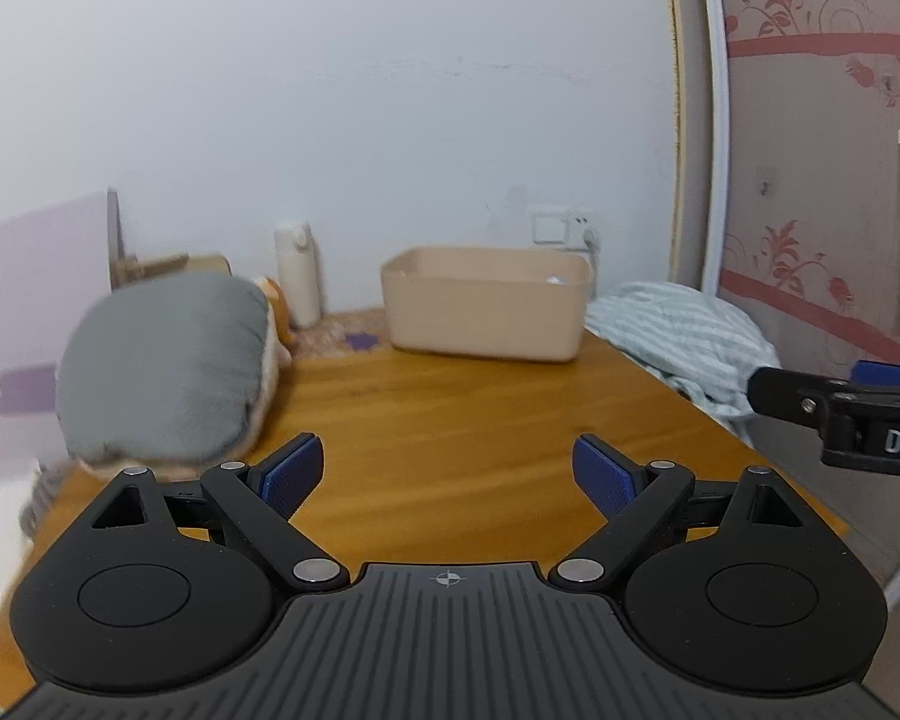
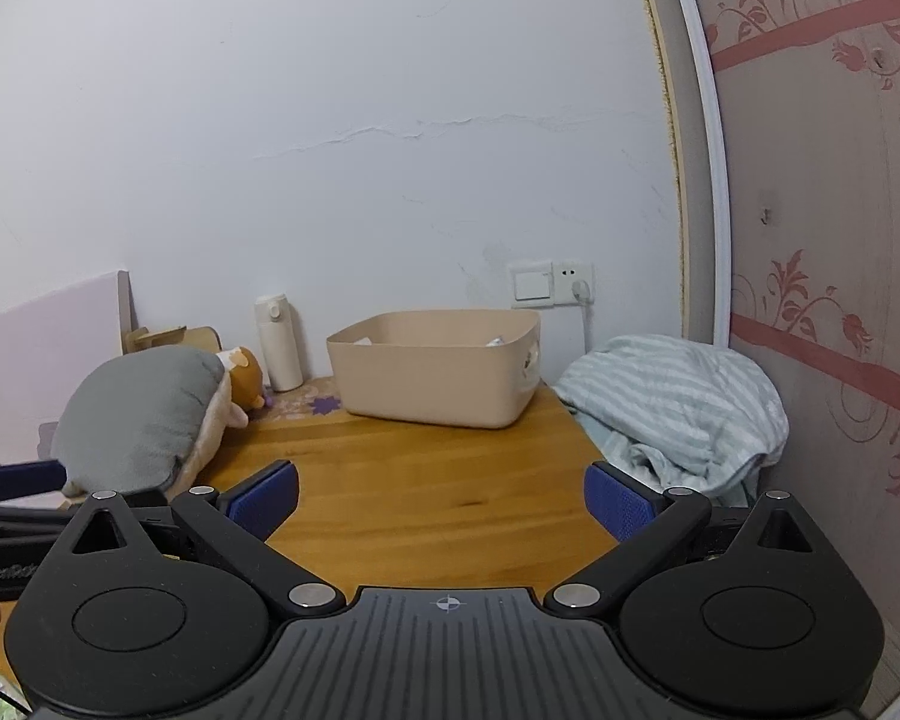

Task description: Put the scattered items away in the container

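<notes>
A beige plastic container (image 1: 486,306) stands at the far end of the wooden table (image 1: 450,420), near the wall; it also shows in the right wrist view (image 2: 435,375), with something pale lying inside. My left gripper (image 1: 447,474) is open and empty, held above the table's near part. My right gripper (image 2: 444,504) is open and empty too, also above the table. The right gripper's side shows at the right edge of the left wrist view (image 1: 840,414).
A grey cushion with a brown plush toy (image 2: 150,414) lies at the left. A white bottle (image 2: 277,342) stands by the wall. A striped cloth bundle (image 2: 678,414) lies at the right table edge. A wall socket with a plug (image 2: 576,288) is behind the container.
</notes>
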`<state>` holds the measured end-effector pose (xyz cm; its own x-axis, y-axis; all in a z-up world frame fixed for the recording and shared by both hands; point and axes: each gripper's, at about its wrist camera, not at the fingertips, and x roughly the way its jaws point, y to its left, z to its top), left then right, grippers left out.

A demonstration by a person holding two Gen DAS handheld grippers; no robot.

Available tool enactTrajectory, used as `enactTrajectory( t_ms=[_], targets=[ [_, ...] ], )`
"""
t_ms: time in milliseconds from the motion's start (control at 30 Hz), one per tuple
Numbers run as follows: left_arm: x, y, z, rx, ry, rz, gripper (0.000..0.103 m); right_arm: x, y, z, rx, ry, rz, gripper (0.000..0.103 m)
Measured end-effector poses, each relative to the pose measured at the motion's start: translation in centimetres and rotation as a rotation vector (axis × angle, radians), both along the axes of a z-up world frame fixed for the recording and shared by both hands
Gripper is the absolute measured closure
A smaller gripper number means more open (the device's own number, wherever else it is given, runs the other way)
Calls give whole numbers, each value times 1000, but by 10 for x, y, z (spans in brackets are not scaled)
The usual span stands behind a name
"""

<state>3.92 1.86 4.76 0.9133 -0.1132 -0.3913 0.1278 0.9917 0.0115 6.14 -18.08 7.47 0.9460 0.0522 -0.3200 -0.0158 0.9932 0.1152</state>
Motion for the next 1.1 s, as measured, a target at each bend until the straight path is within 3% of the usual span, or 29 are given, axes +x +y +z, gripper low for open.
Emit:
enactTrajectory(
  t_ms=[400,633,1100],
  targets=[
    [-58,4,6,-43,-29,34,11,-48,17,8,-48,-46,46,0],
    [-88,4,8,-29,-50,61,11,-73,25,10,-54,-74,53,0],
    [-100,3,9,-23,-54,56,11,-85,25,8,-49,-62,41,0]
  ],
)
